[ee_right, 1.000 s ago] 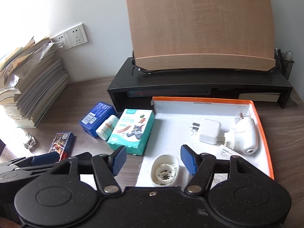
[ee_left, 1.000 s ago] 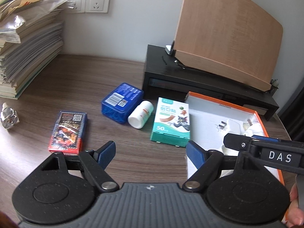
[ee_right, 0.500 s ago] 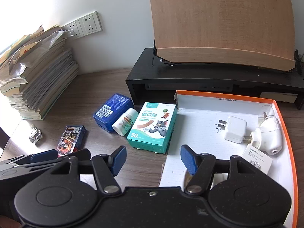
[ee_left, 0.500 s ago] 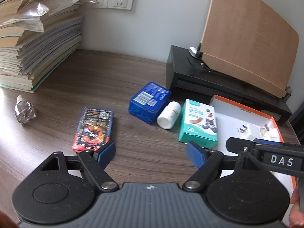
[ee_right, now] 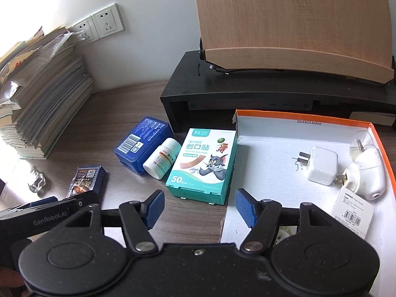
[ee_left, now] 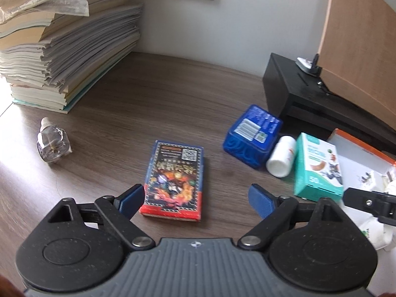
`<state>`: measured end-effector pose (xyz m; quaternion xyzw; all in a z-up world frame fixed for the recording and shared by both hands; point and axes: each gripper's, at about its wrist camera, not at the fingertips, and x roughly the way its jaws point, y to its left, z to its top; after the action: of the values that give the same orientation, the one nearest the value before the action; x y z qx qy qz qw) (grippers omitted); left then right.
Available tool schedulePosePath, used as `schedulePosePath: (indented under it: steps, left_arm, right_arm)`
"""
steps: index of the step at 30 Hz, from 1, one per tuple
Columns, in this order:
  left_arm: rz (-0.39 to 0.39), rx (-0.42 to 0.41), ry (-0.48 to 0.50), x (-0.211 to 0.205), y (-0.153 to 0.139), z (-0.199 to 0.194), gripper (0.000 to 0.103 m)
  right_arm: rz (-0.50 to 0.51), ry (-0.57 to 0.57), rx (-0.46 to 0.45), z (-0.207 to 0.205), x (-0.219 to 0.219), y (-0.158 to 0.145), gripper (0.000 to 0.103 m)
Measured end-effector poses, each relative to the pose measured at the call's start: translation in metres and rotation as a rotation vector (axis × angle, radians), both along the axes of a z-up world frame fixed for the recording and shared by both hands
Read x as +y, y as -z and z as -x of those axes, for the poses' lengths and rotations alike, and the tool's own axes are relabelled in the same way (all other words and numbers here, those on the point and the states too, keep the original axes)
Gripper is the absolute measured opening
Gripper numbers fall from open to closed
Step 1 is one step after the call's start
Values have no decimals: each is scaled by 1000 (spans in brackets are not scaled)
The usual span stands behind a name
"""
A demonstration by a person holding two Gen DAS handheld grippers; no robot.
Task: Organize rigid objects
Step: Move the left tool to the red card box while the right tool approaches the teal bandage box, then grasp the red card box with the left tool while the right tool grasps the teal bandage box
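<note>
- Two grippers are held low over the table [ee_left: 153,94], both empty: the left gripper [ee_left: 195,196] has its jaws opening, wide apart, with the near end of the card box [ee_left: 174,177] lying between them but not pressed by either pad.
- Beside it, the right gripper [ee_right: 199,206] is held with its jaws about half open and nothing in them; the near end of the plaster box [ee_right: 201,164] lies just ahead of them.
- Judged from this, the step in hand is the approach to two loose items outside the tray [ee_right: 382,148], with no grasp made yet.
- For the next move, the left jaws would need to be lowered astride the card box's long sides and closed; its glossy, flat, thin body leaves little edge to catch.
- The plaster box is printed cardboard, rectangular and light, so only gentle pressure across its width would be called for.
- Touching its left side lies a white pill bottle [ee_right: 162,162], a smooth plastic cylinder on its side, likely to roll if nudged.
- Against that bottle rests a blue plastic case [ee_right: 142,143], blocky with ribbed walls.
- Within the white, orange-rimmed cardboard tray, a white charger [ee_right: 321,165] and a rounded white plug-in device [ee_right: 368,178] are already placed.
- Farther left, a small clear glass bottle [ee_left: 50,142] stands apart near a tall stack of paper [ee_left: 66,49].
</note>
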<state>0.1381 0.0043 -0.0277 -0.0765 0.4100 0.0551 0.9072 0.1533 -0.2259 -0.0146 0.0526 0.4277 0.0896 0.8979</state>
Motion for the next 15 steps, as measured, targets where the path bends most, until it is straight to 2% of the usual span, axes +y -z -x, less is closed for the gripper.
schedulePosePath:
  steps: [7,11,15]
  left_arm:
    - [-34,49,-4,12,20,-24,97]
    - [-59,45,15,13,27,-35,91]
    - [-100,23,45,11,24,-40,59]
  right_arm:
    - [9,31,21,-16,5,9,78]
    - [17,44,31,-27,10,13,80]
    - [24,48,43,-41,18,18,82]
